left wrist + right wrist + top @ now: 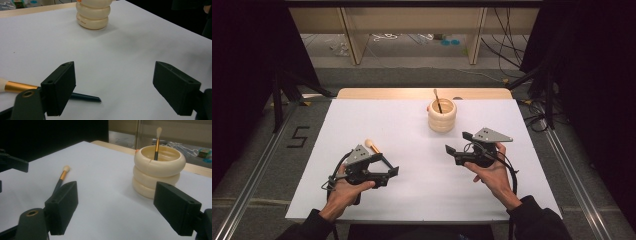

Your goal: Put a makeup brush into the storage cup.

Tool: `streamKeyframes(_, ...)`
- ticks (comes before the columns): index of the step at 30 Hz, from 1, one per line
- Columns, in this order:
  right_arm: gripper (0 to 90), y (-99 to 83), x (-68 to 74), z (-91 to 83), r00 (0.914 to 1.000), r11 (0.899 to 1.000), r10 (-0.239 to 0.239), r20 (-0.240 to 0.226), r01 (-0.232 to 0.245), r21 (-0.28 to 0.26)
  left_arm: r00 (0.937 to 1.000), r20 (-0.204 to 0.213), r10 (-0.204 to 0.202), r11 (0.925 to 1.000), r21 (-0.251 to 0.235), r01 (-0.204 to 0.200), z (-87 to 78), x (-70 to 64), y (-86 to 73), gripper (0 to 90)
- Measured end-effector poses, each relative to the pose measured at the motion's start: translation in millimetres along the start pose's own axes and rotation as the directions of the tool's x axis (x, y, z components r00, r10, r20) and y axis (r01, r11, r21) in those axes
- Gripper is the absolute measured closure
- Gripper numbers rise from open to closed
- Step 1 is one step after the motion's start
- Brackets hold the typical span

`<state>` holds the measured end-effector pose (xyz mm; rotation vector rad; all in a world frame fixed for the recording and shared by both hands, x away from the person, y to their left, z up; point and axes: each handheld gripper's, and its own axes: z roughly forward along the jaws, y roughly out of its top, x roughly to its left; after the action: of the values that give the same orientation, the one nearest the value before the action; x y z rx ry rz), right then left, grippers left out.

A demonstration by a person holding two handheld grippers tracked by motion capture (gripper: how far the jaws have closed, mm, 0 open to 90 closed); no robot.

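White table (412,200) lies open between brush (373,146) and holder (442,116).

This looks like a lab set up for recording. The white tabletop (377,125) stands between dark curtains (247,60) on both sides of it. Metal rails (257,165) run on the floor beside the tabletop, loose cables (507,50) lie behind it, and a taped number five (298,136) marks the floor at its left.

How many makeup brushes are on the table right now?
2. One gold-banded, dark-handled makeup brush lies on the white table beside the left gripper; another stands in the cream ringed holder.
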<state>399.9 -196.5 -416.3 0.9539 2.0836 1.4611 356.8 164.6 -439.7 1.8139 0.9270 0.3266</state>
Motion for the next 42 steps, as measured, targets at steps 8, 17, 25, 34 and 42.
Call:
streamKeyframes(8, 17.9, -11.8, 4.3, -9.8, 0.9993, 1.000, 0.028, -0.026, -0.027, 0.009, 0.9999, -0.007, 0.014, 0.9999, -0.003, -0.014, -1.3, 2.1, 0.9, 16.8)
streamKeyframes(17, 16.3, -20.5, 11.0, -23.6, 0.9987, 0.999, 0.038, -0.033, -0.037, 0.025, 0.9997, -0.009, 0.024, 0.9997, -0.006, -0.024, -2.4, 1.4, 0.9, 16.1)
streamKeyframes(25, 15.9, -28.0, 13.9, -32.4, 0.9987, 0.999, 0.042, -0.030, -0.041, 0.021, 0.9997, -0.004, 0.026, 0.9996, -0.005, -0.026, -2.2, 1.0, 0.8, 16.1)
streamKeyframes(34, 15.9, -29.8, 15.7, -37.7, 0.9987, 0.999, 0.035, -0.037, -0.034, 0.034, 0.9995, -0.001, 0.032, 0.9995, -0.001, -0.032, -2.1, 2.8, 2.0, 16.1)
streamKeyframes(42, 16.0, -30.6, 16.8, -37.5, 0.9990, 0.999, 0.028, -0.035, -0.027, 0.038, 0.9980, 0.015, 0.062, 0.9980, 0.014, -0.062, -2.3, 7.2, 7.0, 16.1)
